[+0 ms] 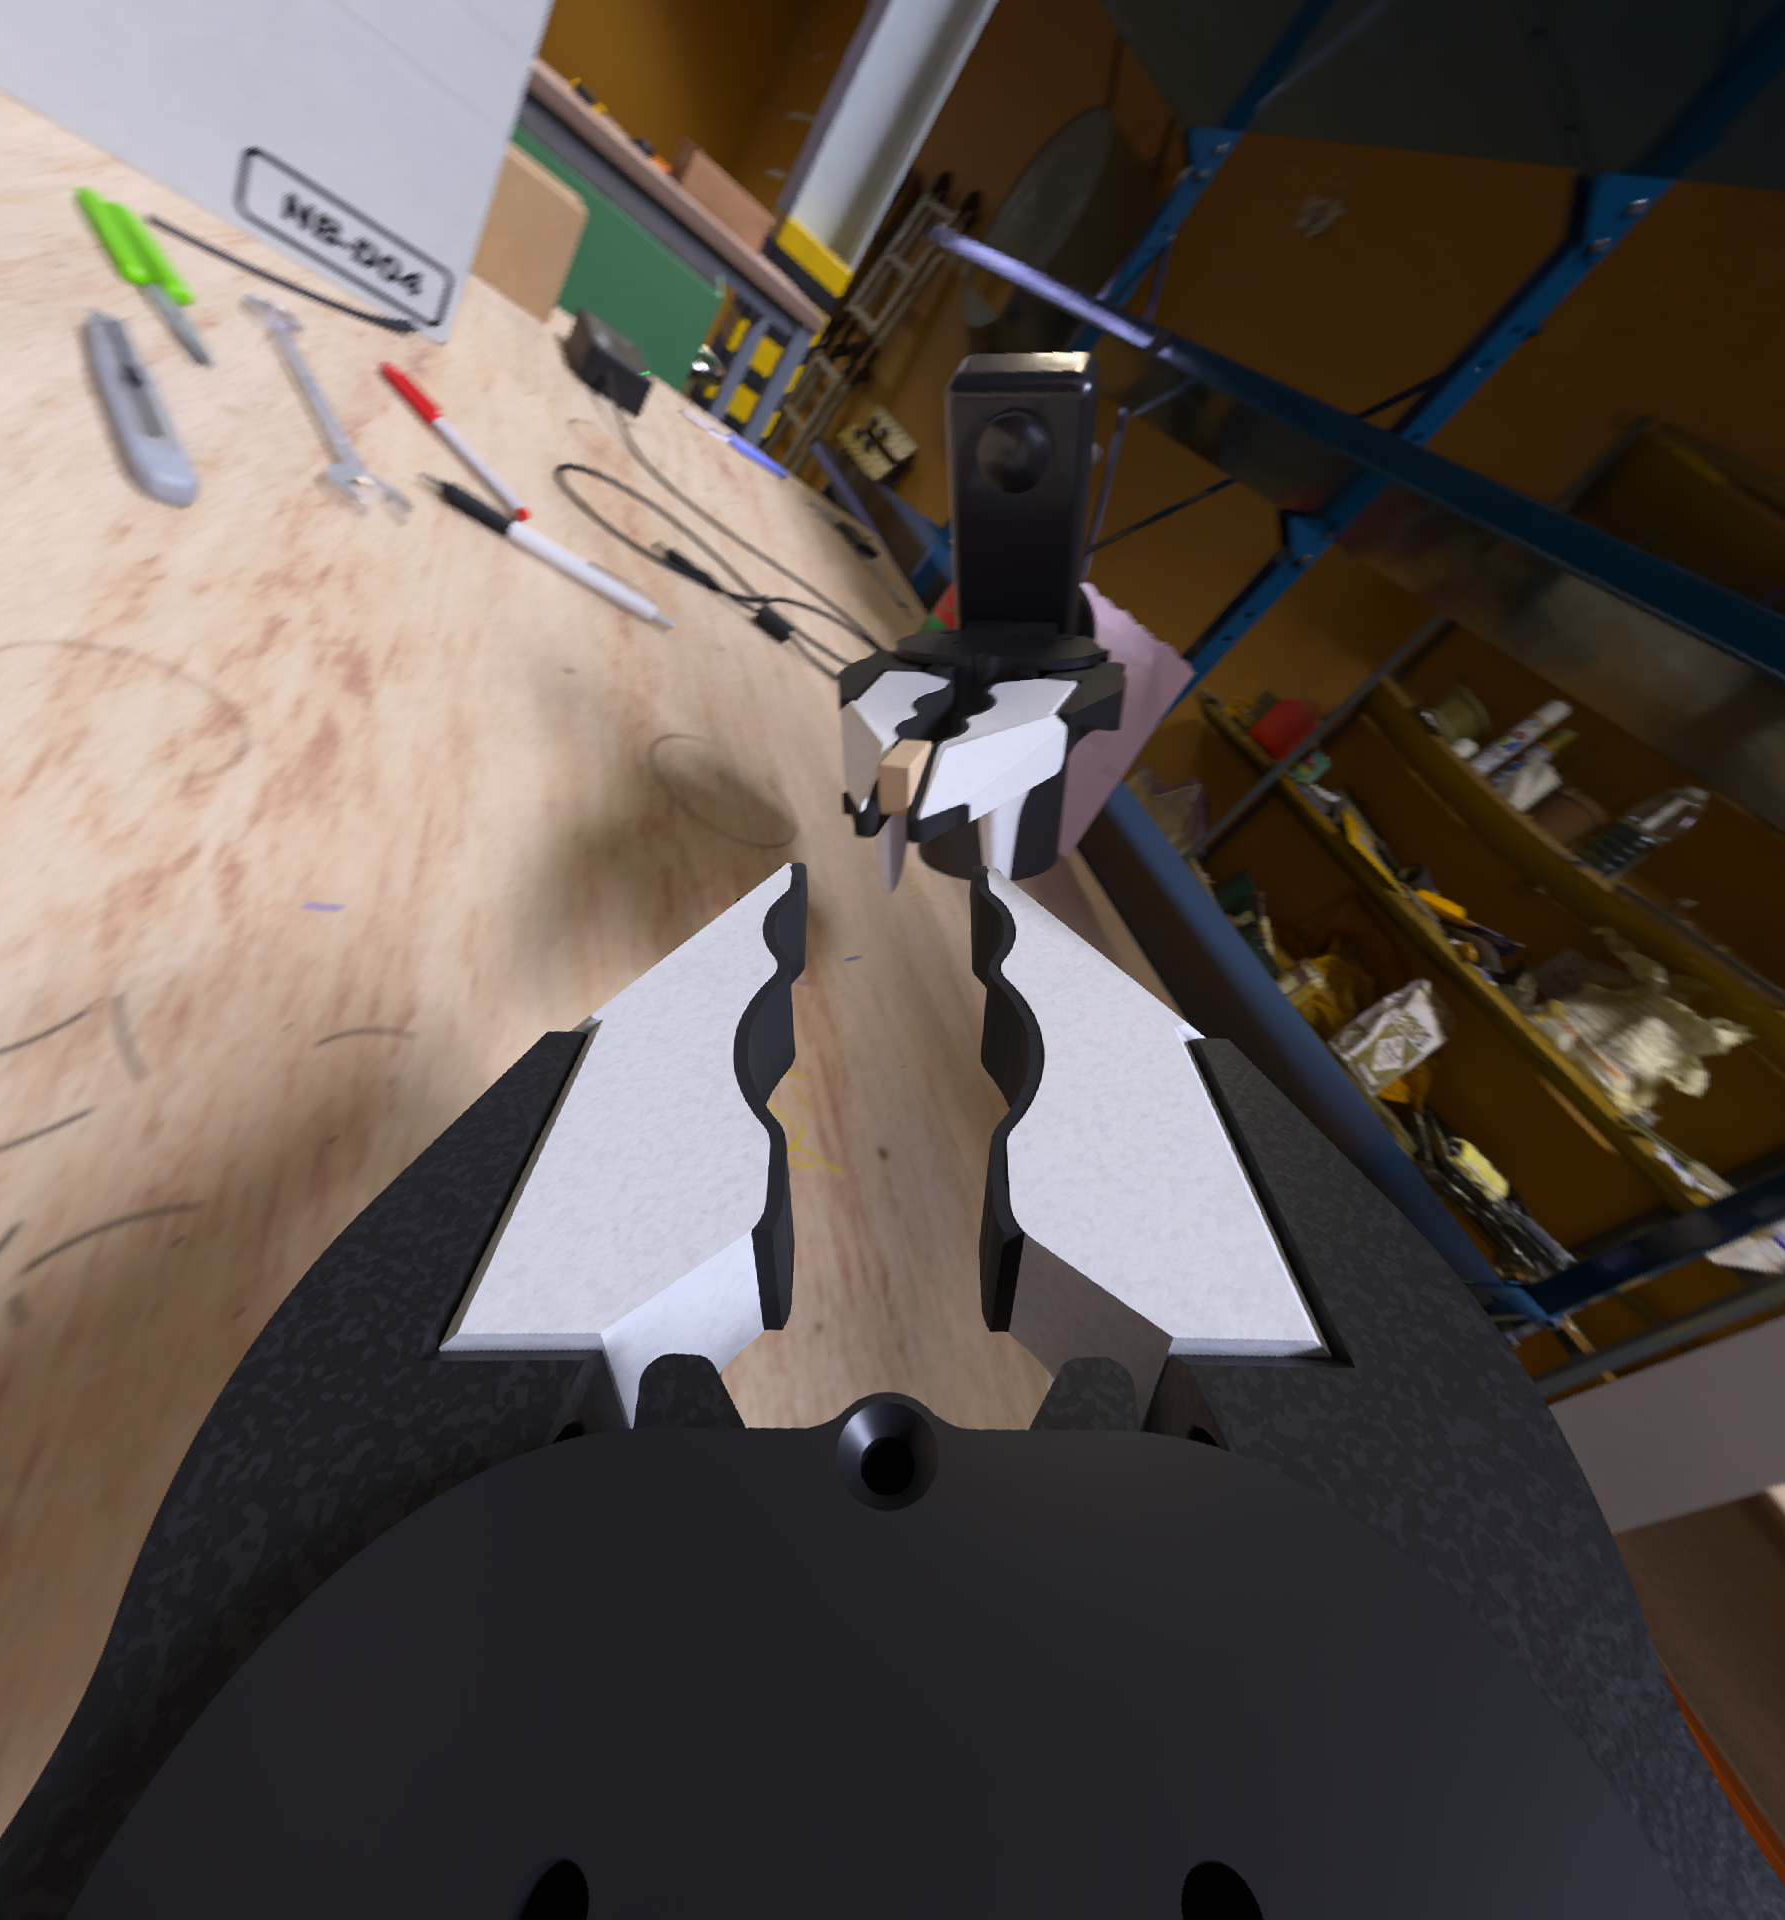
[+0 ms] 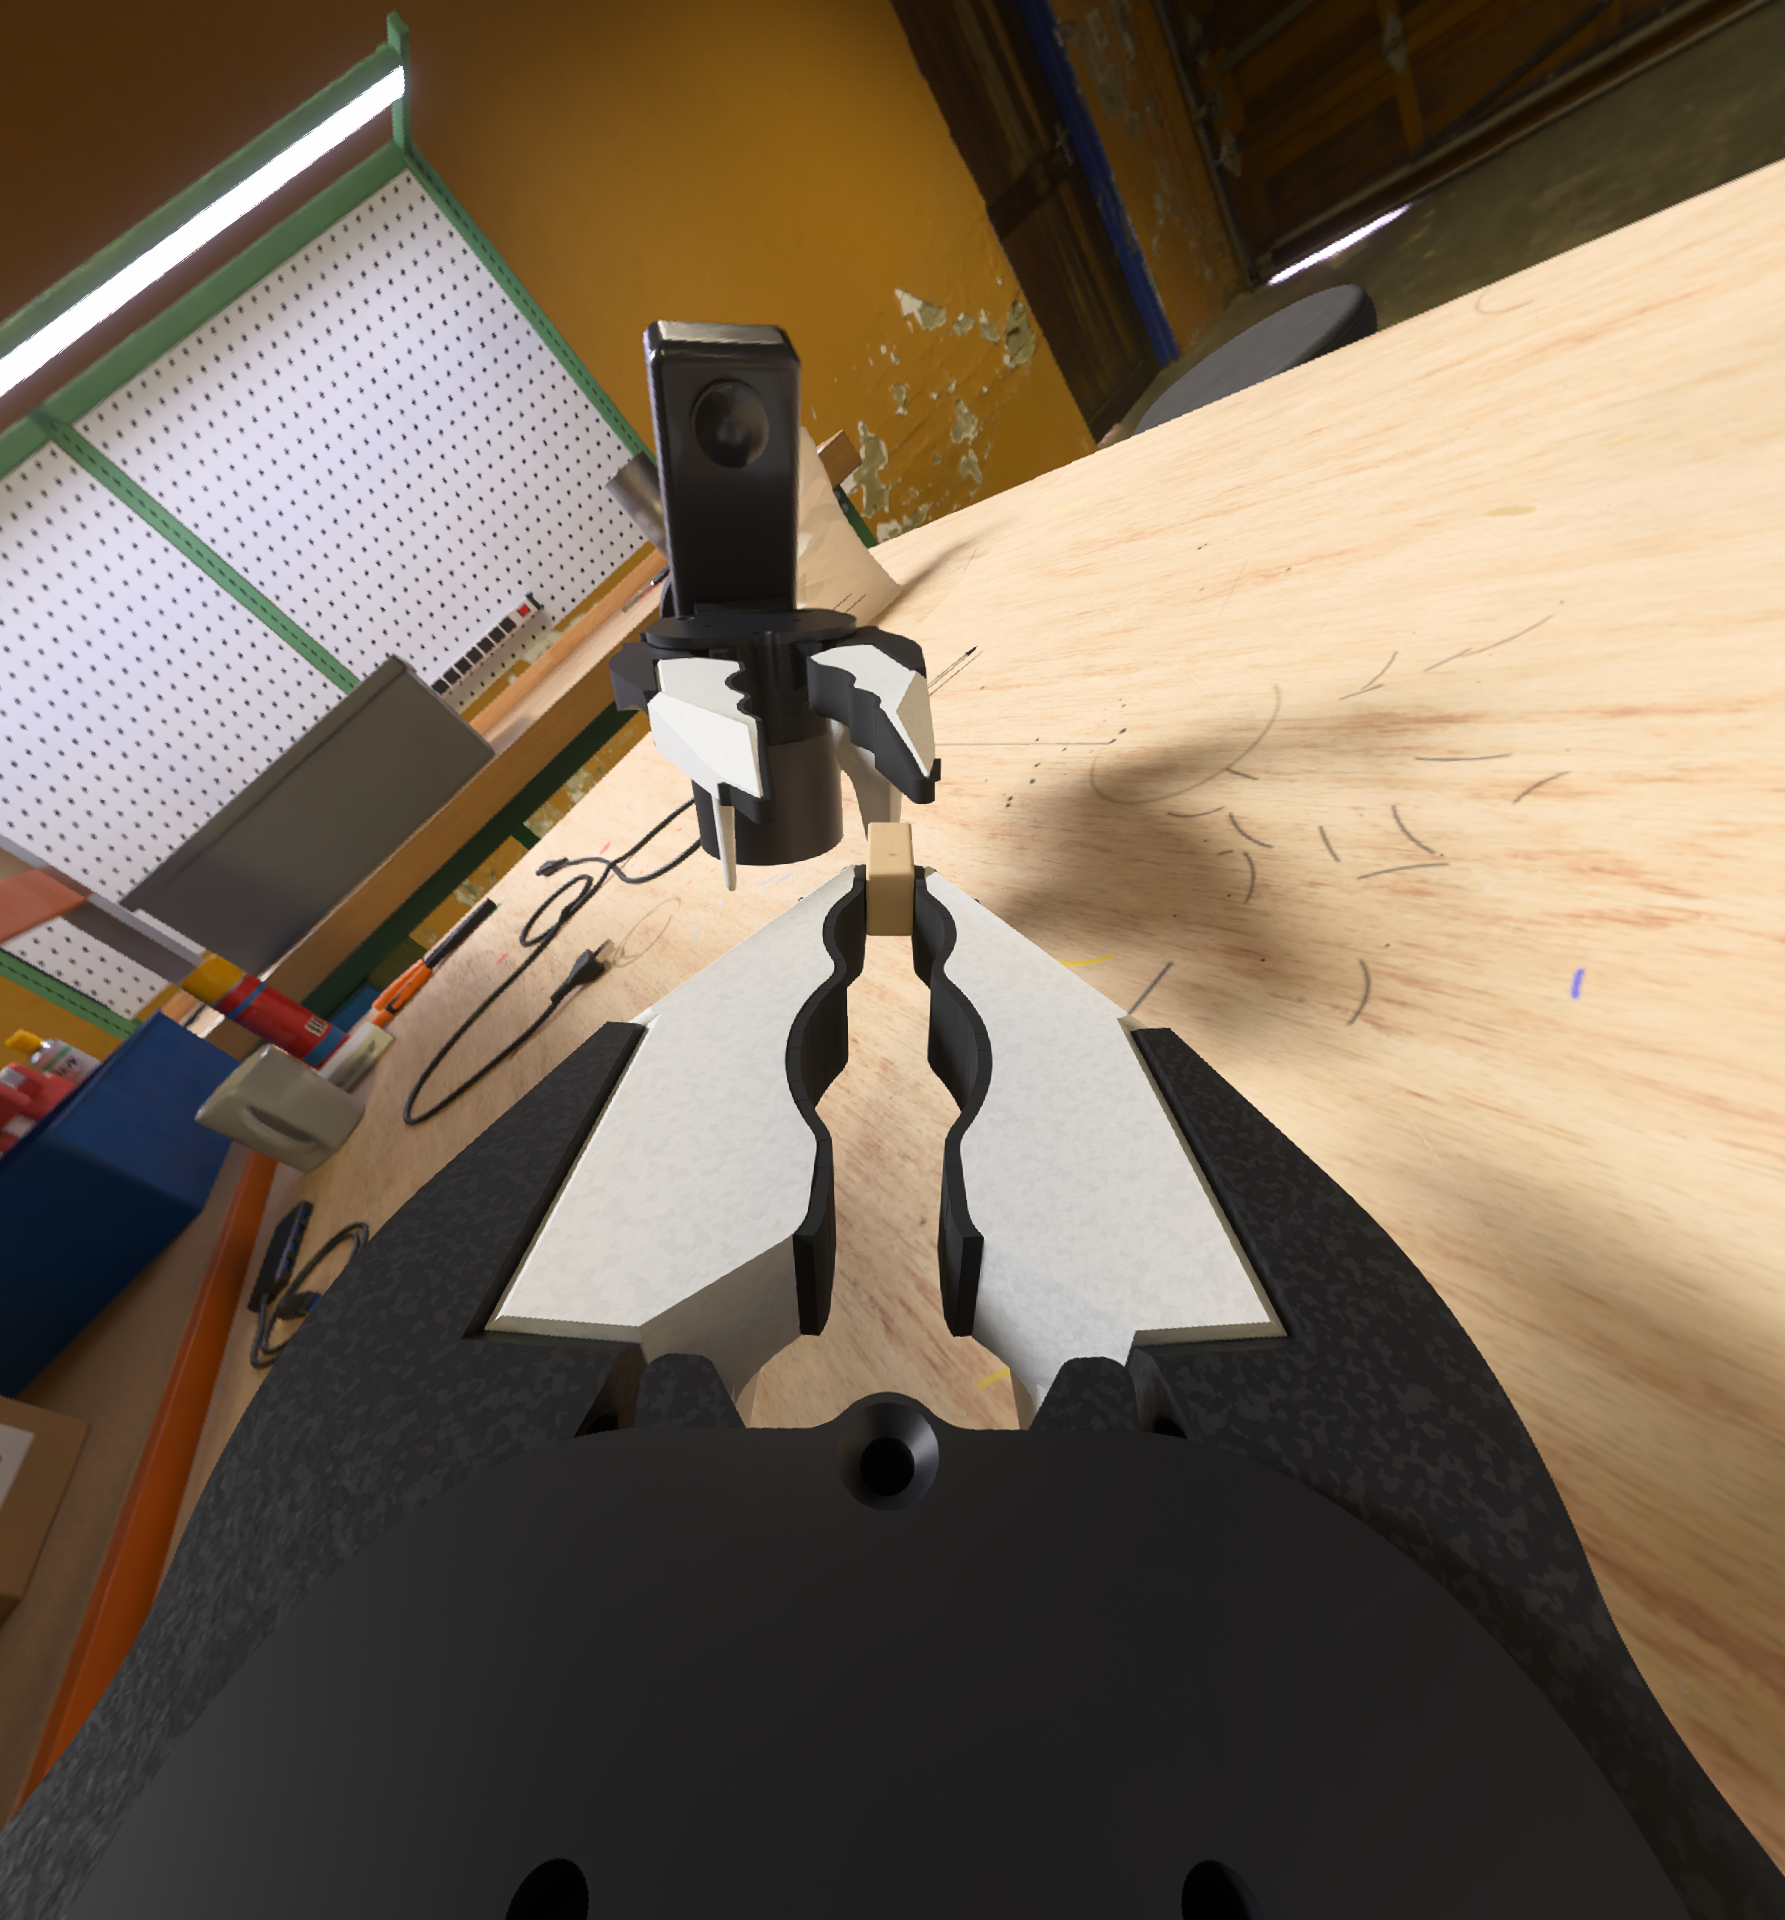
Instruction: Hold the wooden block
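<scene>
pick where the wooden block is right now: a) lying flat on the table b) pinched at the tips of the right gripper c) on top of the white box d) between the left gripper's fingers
b: the wooden block sits pinched between the fingertips of the right gripper, off the table, while the left gripper is open and empty.

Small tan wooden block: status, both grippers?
Right gripper shut on small tan wooden block, pinched at fingertips, above the plywood workbench. Left gripper open, empty, facing it. Nothing between them.
</scene>
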